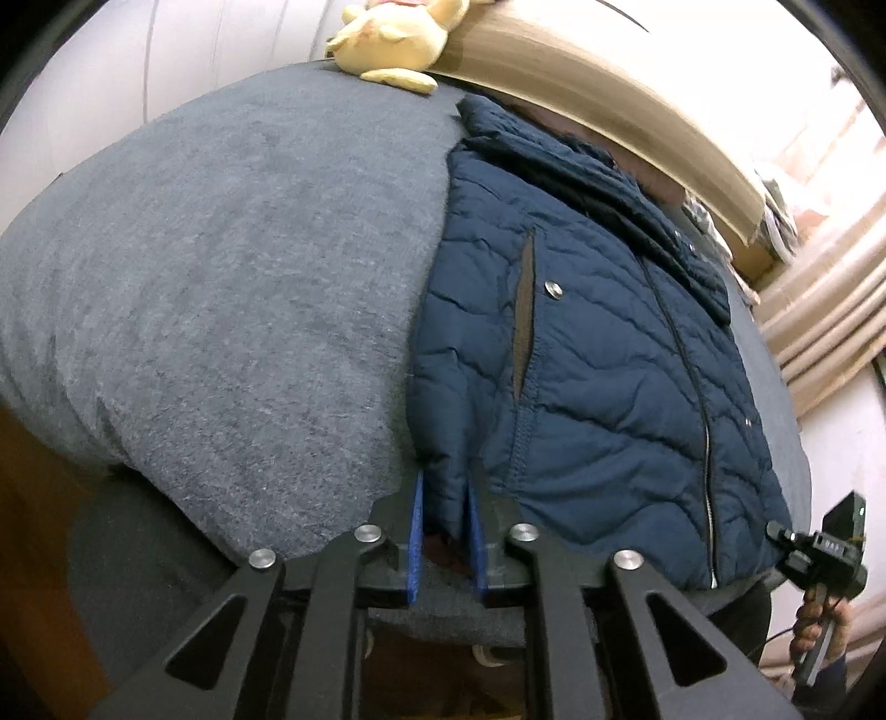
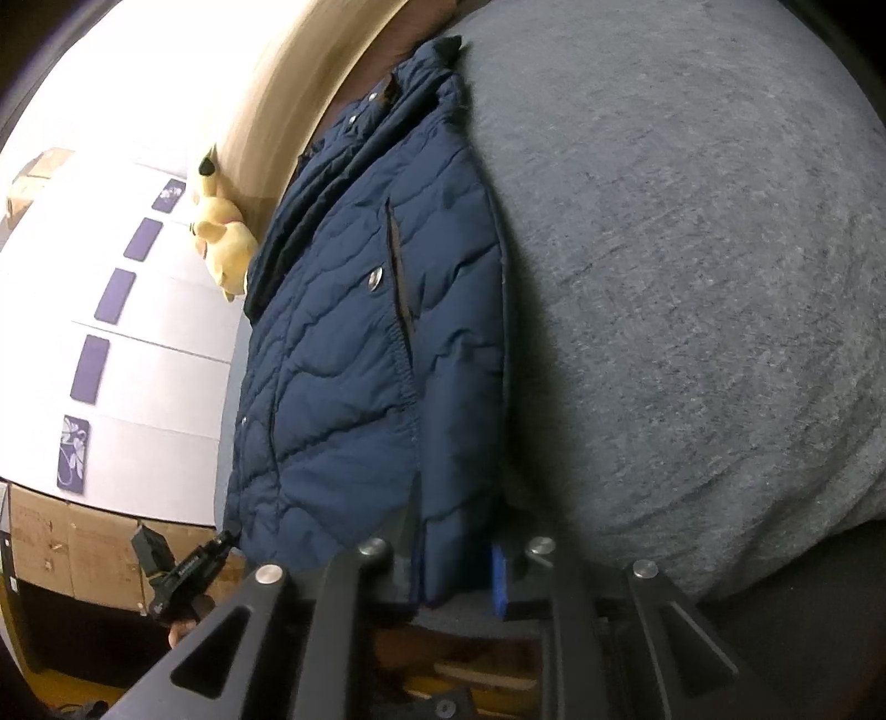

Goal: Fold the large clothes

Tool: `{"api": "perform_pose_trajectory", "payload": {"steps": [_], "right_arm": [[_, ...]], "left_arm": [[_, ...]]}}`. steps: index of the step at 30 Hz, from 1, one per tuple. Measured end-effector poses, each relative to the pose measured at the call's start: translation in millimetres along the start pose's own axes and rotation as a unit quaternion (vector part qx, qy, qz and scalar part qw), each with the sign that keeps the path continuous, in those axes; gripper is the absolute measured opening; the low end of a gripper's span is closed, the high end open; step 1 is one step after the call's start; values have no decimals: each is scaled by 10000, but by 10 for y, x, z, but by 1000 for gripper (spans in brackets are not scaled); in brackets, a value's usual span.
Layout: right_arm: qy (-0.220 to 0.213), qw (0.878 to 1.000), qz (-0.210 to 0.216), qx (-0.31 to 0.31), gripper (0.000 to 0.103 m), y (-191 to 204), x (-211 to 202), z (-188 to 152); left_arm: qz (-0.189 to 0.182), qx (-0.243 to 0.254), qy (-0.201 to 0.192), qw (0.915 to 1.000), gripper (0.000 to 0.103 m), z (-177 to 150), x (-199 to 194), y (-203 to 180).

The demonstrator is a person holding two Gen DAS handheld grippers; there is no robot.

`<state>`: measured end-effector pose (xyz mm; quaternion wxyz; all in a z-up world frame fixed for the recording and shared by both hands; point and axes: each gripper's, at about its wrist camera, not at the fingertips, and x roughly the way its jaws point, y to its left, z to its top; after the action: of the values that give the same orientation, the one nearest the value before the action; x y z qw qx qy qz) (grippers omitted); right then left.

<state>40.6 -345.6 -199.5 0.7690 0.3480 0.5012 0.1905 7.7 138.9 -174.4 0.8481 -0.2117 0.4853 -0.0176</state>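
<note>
A navy quilted puffer jacket (image 1: 587, 354) lies front side up on a grey bed cover (image 1: 221, 277), collar toward the far headboard. My left gripper (image 1: 446, 487) is shut on the jacket's near left hem corner, with fabric bunched between the blue pads (image 1: 416, 531). In the right wrist view the jacket (image 2: 354, 343) hangs over the bed's near edge, and my right gripper (image 2: 457, 554) is shut on its near right hem corner. The right gripper also shows at the far right of the left wrist view (image 1: 819, 559).
A yellow plush toy (image 1: 393, 44) sits at the head of the bed by the wooden headboard (image 1: 609, 94). Cardboard boxes (image 2: 72, 548) stand on the floor to the left. The grey cover (image 2: 692, 277) extends wide to the right.
</note>
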Motion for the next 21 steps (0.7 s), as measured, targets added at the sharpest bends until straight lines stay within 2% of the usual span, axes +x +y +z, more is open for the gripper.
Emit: {"api": "perform_pose_trajectory", "payload": {"steps": [2,3,4,7,8,9,10,11,12,21], "right_arm": [[-36,10000,43,79,26,-74,-17,-15],[-81,9999,74,105,28,-94,-21,1],[-107,9998,81,118,30,-110,-20,6],[-187,9994,138,245,45,-193,-20,24],[-191,9991,242,275,60,-219,-9,34],[-188,9989,329,283,61,-216,2,32],[-170,9992,292,217,60,-182,-7,11],[-156,9997,206,54,47,-133,1,6],[-72,9999,95,-59,21,-103,24,5],[-19,9993,-196,-314,15,85,24,-60]], "left_arm": [[39,-50,-53,10000,36,-9,6,-13],[79,-82,-85,9999,50,-17,1,-17],[103,-113,-107,9998,57,-10,-1,-16],[71,-78,-46,9999,57,-4,33,-54],[105,-39,-10,9999,57,-19,43,-63],[250,80,11,9997,52,-28,68,-103],[411,211,47,9989,24,-35,89,-131],[529,334,116,9980,16,-44,110,-153],[544,355,91,9978,13,-53,106,-162],[650,564,24,9963,9,-70,-19,-240]]}}
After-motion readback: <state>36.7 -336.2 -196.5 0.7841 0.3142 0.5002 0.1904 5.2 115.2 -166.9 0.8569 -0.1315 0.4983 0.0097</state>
